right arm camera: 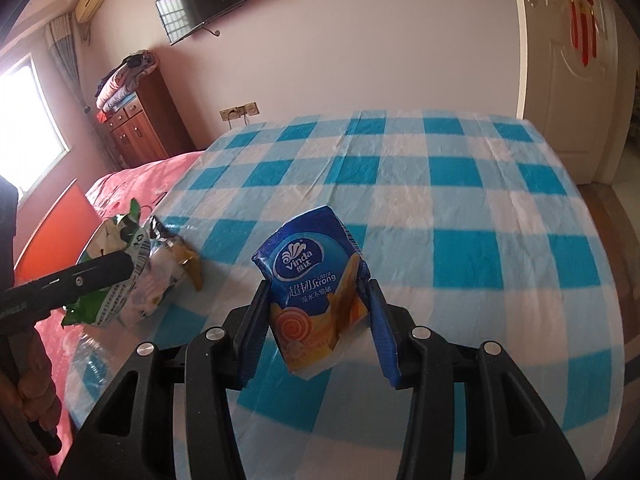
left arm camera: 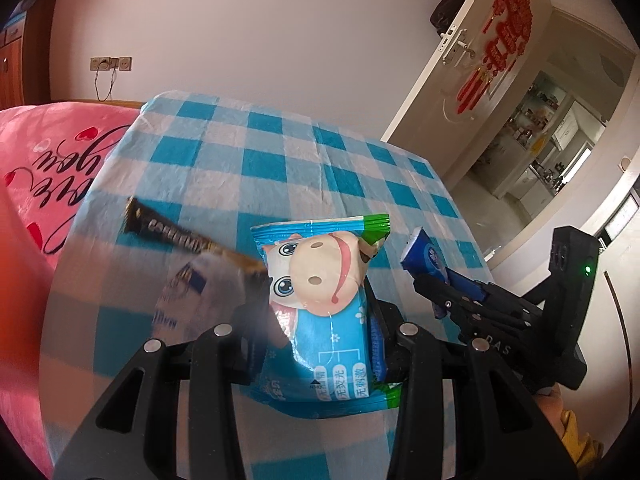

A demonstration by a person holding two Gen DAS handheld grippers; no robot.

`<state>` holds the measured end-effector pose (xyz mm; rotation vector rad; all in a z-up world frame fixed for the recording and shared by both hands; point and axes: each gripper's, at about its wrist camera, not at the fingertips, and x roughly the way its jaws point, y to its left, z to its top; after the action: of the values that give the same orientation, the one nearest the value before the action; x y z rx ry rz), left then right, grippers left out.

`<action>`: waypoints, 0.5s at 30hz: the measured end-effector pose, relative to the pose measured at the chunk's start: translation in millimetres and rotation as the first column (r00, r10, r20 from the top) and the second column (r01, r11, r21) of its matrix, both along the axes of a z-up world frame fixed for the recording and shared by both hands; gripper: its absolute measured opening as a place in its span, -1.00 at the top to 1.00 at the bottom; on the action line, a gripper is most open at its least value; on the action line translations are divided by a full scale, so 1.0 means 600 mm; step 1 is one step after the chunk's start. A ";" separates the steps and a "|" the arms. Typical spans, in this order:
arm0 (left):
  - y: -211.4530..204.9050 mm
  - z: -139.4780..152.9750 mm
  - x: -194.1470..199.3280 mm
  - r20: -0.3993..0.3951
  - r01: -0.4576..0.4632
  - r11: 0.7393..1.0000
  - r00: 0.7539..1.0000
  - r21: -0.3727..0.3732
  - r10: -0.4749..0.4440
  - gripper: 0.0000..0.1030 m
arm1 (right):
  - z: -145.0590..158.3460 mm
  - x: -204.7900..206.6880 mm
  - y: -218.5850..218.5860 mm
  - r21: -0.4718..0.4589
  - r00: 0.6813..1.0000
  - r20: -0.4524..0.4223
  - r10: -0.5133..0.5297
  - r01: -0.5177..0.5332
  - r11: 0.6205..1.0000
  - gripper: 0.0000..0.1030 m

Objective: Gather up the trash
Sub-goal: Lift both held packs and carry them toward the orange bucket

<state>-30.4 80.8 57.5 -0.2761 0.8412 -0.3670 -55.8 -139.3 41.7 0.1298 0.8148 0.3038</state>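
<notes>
My left gripper (left arm camera: 316,316) is shut on a blue wet-wipe pack with a cartoon cow (left arm camera: 320,280), held above the blue-checked tablecloth (left arm camera: 280,168). A brown snack wrapper (left arm camera: 176,236) and a white wrapper (left arm camera: 192,300) stick out to its left, blurred. My right gripper (right arm camera: 320,320) is shut on a blue Vinda tissue pack (right arm camera: 316,280), upright above the cloth. In the left wrist view the right gripper (left arm camera: 452,292) shows at right with the tissue pack (left arm camera: 424,256). In the right wrist view the left gripper's finger (right arm camera: 80,276) shows at left with its wrappers (right arm camera: 132,276).
A pink bedspread (left arm camera: 44,168) lies left of the table. An open white door (left arm camera: 492,52) stands at the right. A wooden cabinet (right arm camera: 136,124) stands by the far wall. The table edge (right arm camera: 592,240) drops off at the right.
</notes>
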 end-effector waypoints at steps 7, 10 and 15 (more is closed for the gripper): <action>0.027 -0.019 -0.056 -0.027 -0.008 1.000 1.000 -0.001 0.008 0.19 | -0.021 -0.037 0.023 0.035 0.998 -0.060 0.036 -0.034 0.999 0.07; 0.042 -0.022 -0.080 -0.030 -0.016 1.000 0.999 -0.001 0.016 0.19 | -0.025 -0.051 0.040 0.042 0.995 -0.078 0.060 -0.057 0.998 0.07; 0.074 -0.007 -0.123 -0.006 -0.026 1.000 1.000 -0.017 0.026 0.19 | -0.015 -0.072 0.077 0.055 0.990 -0.089 0.110 -0.105 0.993 0.07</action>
<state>-104.3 124.9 53.4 -0.3039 0.8397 -0.3490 -99.0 -93.2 32.8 0.1480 0.9073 0.4224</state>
